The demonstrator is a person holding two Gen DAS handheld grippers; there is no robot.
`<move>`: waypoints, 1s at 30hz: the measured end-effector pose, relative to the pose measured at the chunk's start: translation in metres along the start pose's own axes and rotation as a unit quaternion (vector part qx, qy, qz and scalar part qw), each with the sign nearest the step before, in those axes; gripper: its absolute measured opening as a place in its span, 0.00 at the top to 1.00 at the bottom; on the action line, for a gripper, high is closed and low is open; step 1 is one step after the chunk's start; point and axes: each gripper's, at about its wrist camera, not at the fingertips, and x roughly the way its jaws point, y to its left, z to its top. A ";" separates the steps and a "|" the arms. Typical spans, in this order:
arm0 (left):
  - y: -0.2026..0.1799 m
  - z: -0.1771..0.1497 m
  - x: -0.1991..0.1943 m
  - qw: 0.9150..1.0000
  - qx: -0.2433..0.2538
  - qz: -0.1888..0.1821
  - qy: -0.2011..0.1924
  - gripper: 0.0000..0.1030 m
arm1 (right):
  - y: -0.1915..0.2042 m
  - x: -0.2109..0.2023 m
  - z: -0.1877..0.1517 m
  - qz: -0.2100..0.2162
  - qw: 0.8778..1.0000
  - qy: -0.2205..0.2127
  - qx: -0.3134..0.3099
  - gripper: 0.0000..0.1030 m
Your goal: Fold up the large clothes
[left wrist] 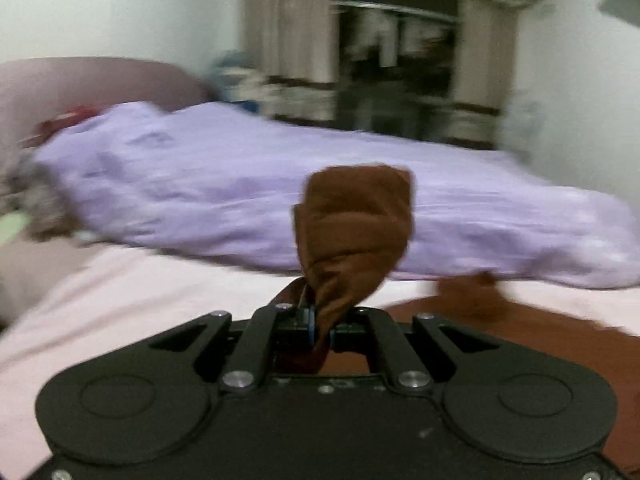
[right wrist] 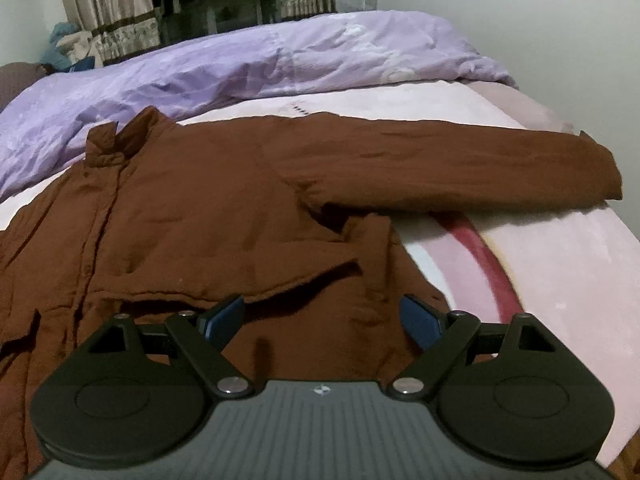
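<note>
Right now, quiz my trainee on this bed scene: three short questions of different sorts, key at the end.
1. True or false: the left gripper is shut on brown jacket cloth.
2. Multiple choice: the right gripper is A) shut on the sleeve, B) open above the jacket, C) shut on the quilt.
3. Fill in: the sleeve in the right wrist view lies stretched out flat on the ____.

Key: 1 true; 2 B; 3 bed.
</note>
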 end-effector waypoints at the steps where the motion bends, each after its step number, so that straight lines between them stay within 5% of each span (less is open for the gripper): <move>1: -0.028 -0.003 0.000 1.000 0.004 -0.024 0.003 0.96 | 0.003 0.002 0.002 0.001 1.000 0.003 -0.002 0.01; 4: -0.099 -0.018 0.006 0.995 0.009 -0.093 0.031 0.96 | 0.007 0.006 0.007 0.000 1.000 0.014 -0.007 0.01; 9: -0.165 -0.059 0.017 0.985 -0.005 -0.151 0.082 0.96 | 0.007 0.012 0.010 -0.019 1.000 0.024 0.001 0.01; 17: -0.207 -0.147 0.057 0.967 0.027 -0.174 0.184 0.94 | 0.000 0.024 0.006 -0.017 0.999 0.042 0.017 0.01; 19: -0.215 -0.156 0.052 0.972 0.061 -0.162 0.159 0.92 | 0.001 0.028 0.003 -0.018 0.998 0.050 0.019 0.01; 21: -0.221 -0.154 0.052 0.971 0.092 -0.162 0.151 0.76 | 0.000 0.030 0.001 -0.018 0.998 0.054 0.018 0.01; 22: -0.223 -0.150 0.048 0.967 0.096 -0.178 0.152 0.47 | 0.000 0.030 0.001 -0.019 0.998 0.054 0.017 0.01; 23: -0.222 -0.145 0.046 0.965 0.092 -0.193 0.155 0.33 | 0.000 0.030 0.001 -0.019 0.998 0.055 0.017 0.01; 30: -0.208 -0.130 0.031 0.973 0.054 -0.190 0.122 0.24 | -0.001 0.025 0.003 -0.017 0.998 0.049 0.019 0.01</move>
